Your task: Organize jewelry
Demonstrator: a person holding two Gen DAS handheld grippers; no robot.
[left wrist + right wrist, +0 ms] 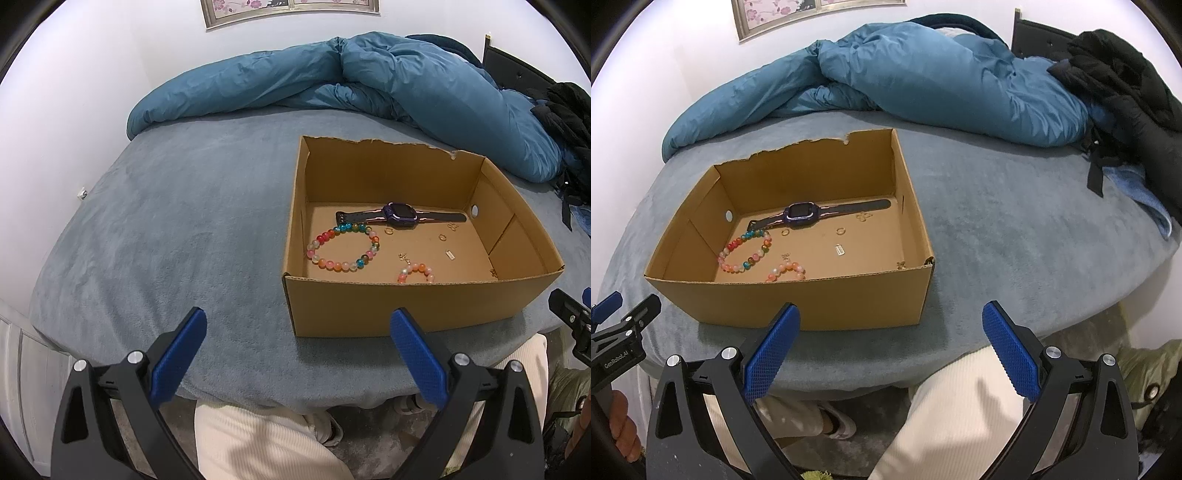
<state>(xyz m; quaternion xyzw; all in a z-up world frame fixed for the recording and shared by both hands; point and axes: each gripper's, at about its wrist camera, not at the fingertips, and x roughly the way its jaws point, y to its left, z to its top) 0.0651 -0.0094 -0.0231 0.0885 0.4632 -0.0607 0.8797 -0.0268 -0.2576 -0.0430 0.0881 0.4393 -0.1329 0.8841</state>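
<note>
Both the left gripper [298, 325] and right gripper [892, 319] are hanging wide apart, empty, near the brown cardboard box [406, 306]. Inside, left, is lying a multicoloured bead bracelet [341, 245]: light, floppy, slippery; I'd pinch 1 bead section.

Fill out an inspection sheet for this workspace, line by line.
Surface: grey-blue bed cover, soft.
Job's things: open cardboard box on the bed, holding a purple watch, a large bead bracelet, a small bead bracelet and scattered small gold pieces.
Clutter: bunched blue duvet; black jacket.
Grippers: left gripper and right gripper both open, empty, short of the box.
Cables: nothing seen.
Surroundings: white wall, framed picture, the person's pale trousers below.
</note>
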